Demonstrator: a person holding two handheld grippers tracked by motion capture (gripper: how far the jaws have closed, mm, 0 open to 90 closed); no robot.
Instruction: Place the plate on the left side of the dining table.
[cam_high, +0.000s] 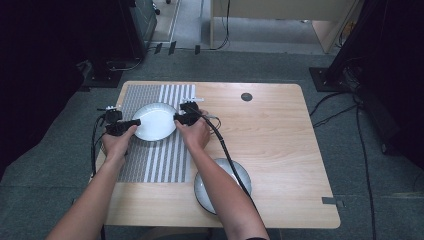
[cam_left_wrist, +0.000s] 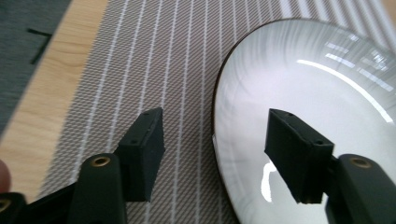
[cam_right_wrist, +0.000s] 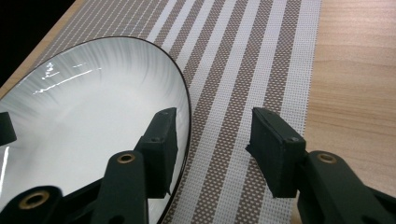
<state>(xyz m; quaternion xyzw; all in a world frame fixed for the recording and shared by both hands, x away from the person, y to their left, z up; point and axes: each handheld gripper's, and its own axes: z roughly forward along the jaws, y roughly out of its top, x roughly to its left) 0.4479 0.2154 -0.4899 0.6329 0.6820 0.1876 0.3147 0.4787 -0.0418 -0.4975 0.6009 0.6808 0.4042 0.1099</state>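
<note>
High view: white plate (cam_high: 155, 121) sits on the striped placemat (cam_high: 150, 160) at the bench's left, left gripper (cam_high: 131, 123) and right gripper (cam_high: 179, 118) flanking its rim; looks like a two-handed release, next move is backing straight off. Left gripper view: jaws wide, straddling the rim, apparently not pressing. Right gripper view: same on the far edge, contact hard to call; a second bowl (cam_high: 240, 172) shows from above.

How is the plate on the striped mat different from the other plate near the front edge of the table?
The plate on the striped mat lies between both grippers and shows whole; the front plate sits on bare wood, partly hidden under the person's right forearm. The mat plate looks bright white; the front plate looks greyer with a darker rim. Both are round, lie flat and look empty where visible.
</note>
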